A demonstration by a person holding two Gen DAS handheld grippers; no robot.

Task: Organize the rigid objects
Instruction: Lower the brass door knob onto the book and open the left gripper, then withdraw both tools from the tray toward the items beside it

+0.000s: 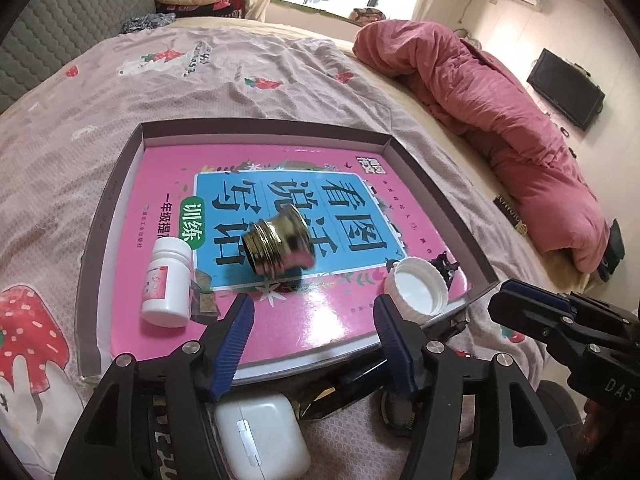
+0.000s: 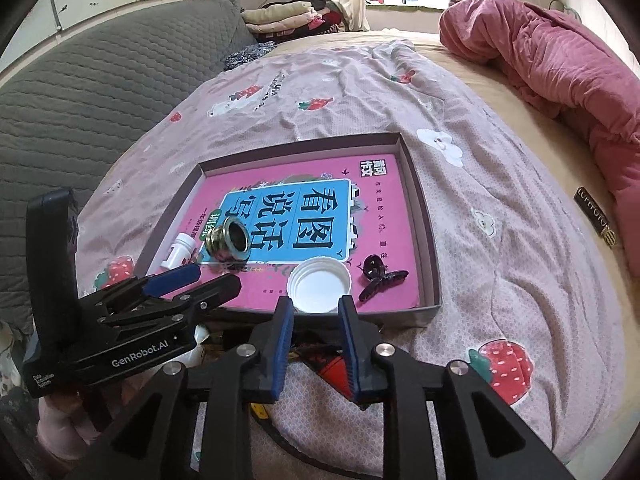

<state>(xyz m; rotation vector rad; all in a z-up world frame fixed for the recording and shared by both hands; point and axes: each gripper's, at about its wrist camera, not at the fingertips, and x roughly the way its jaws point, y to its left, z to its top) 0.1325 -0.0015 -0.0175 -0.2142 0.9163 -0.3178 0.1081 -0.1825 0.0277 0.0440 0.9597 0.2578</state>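
Left hand-held gripper (image 1: 312,312) wide open, empty; brass fitting (image 1: 278,242) on side, mouth toward tray's (image 1: 120,184) far-right corner

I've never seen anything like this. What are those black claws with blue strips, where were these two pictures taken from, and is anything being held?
No robot here: a person holds a two-fingered tool in each hand, each carrying a camera that looks along its fingers. One picture comes from the left tool, the other from the right tool; each also catches the other at its edge. Both stand open and hold nothing.

On the bed lies a shallow cardboard box lid with a pink book inside. On the book sit a shiny threaded metal fitting, a small white pill bottle lying on its side, a white plastic cap and a dark hair claw clip.
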